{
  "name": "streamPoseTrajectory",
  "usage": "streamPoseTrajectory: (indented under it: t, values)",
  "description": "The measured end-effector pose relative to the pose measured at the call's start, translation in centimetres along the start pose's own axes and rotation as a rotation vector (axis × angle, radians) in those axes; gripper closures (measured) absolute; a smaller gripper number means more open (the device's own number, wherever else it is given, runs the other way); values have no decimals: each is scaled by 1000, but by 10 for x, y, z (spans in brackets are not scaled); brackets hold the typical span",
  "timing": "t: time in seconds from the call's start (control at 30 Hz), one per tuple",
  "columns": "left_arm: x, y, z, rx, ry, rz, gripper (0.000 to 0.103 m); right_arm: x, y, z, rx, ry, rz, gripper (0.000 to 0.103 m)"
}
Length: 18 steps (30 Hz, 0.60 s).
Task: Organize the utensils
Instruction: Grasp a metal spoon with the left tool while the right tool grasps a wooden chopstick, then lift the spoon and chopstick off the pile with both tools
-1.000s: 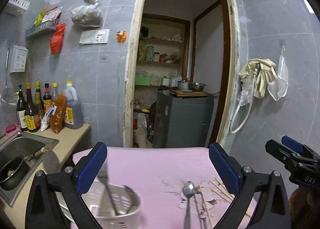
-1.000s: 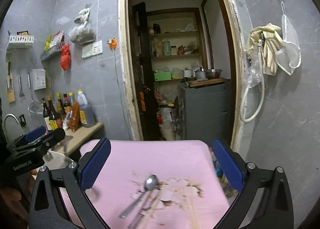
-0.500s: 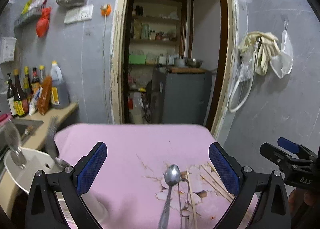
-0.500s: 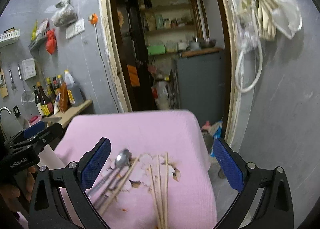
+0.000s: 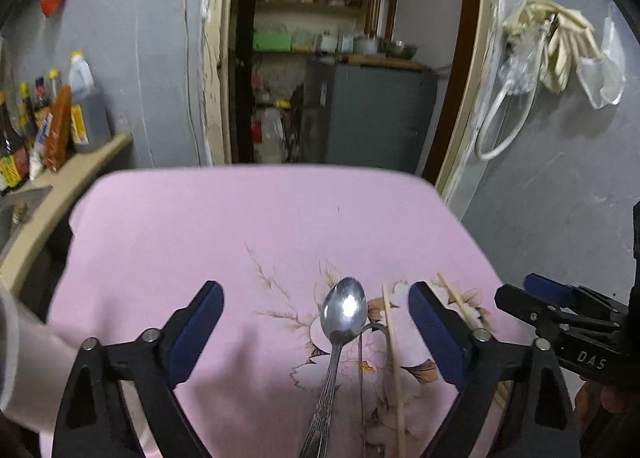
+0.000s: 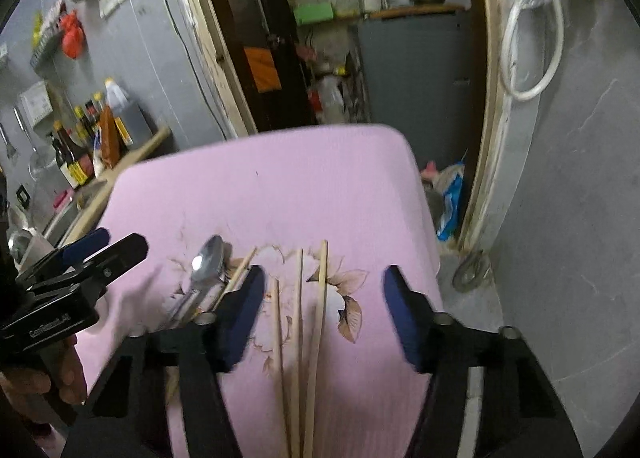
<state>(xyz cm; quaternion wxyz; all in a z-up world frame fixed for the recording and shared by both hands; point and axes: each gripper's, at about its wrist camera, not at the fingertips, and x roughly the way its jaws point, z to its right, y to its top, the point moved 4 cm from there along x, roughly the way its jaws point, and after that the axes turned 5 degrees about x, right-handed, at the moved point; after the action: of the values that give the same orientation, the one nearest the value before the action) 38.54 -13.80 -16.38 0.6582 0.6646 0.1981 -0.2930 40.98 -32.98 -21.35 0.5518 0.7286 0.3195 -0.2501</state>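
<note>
**Pink cloth, shiny spoon, and two grabbers coming in**

Pink soft cloth with a flower print (image 5: 224, 242) covers the table, and the things to tidy lie on it in a little bunch. A shiny metal spoon with a patterned handle (image 5: 343, 312) lies bowl up, pointing away from the camera. A second thin metal piece lies just beside it, but it is too hidden to name. The long pale wooden chopsticks (image 6: 298, 318) lie side by side next to the spoon, so each kind can be picked up on its own.

The left gripper with blue pads (image 5: 316, 334) has its jaws wide apart. They have just been closing a little. The spoon sits between the jaws, but the pads do not touch it, so it holds nothing. It looks lined up this way so it can grab the spoon by its neck.

The right gripper with blue pads (image 6: 324, 314) is about half open. Its jaws have just been closing too. Three chopsticks lie between them, yet the pads are not pressing on the sticks. One more chopstick lies outside, close to the spoon.

Each grabber seems to take its own kind of thing. The sticks are thin and round, so they may roll or slip.
</note>
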Motion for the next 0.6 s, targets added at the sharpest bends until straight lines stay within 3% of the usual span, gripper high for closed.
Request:
streamPoseTrajectory:
  t: [0.3,0.47,0.6]
  values:
    - [57,-4,-3,-28,-86,-157,39,44,-3,-7,-14,-23,-107,80]
    - [77,-7,-4,-47,-161,-237,51,56,-6,-9,-31,-28,-162,83]
    - [78,-8,2,-1,-181,-244,58,59,-3,-11,-43,-30,-181,83]
